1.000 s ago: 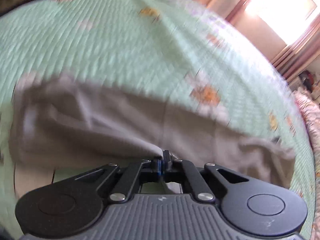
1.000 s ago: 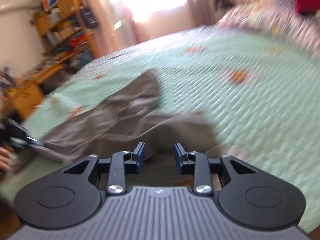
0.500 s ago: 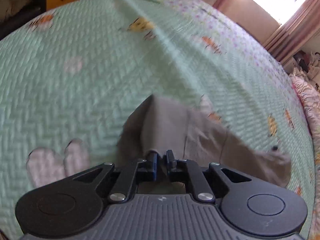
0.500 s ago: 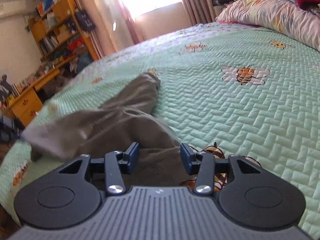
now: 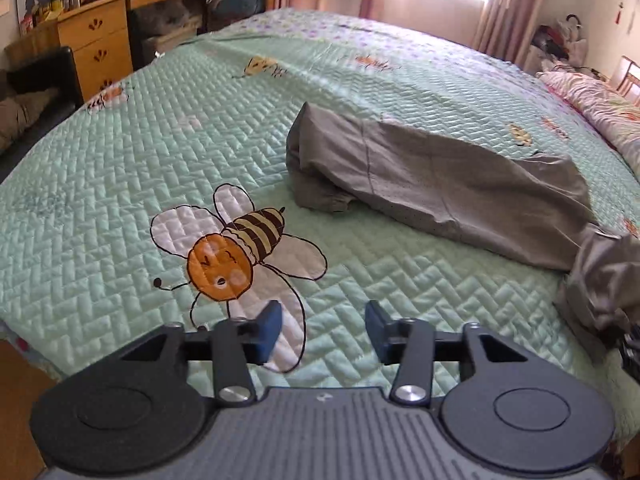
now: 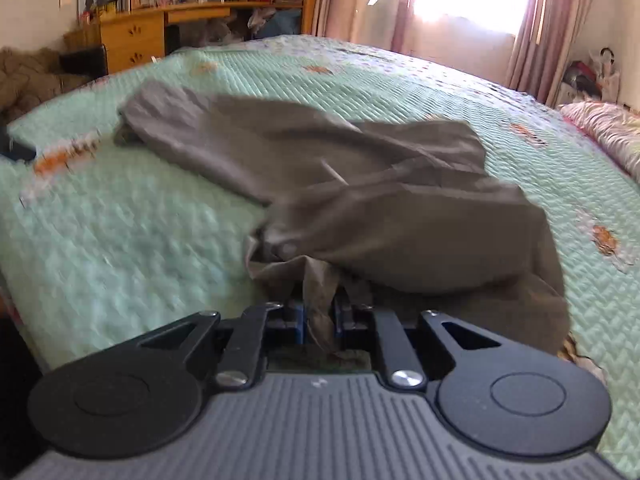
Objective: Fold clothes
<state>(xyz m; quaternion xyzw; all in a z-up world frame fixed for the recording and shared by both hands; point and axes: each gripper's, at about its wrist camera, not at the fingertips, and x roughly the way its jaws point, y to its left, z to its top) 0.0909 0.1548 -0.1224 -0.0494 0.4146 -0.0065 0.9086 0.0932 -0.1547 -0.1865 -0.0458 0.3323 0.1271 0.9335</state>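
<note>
Grey garment (image 6: 360, 208) bunched in just-closed right claw (image 6: 319, 320); left claw (image 5: 324, 330) just opened, empty.

Grey garment (image 5: 436, 176) — rumpled, lying on bed

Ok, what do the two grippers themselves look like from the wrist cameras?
Both look the same. The left gripper and the right gripper each have a grey ribbed body, black linkage arms on silver pivot screws, two round black discs at the sides, and blue pads on the fingertips. No cables, hands or sleeves show.
</note>
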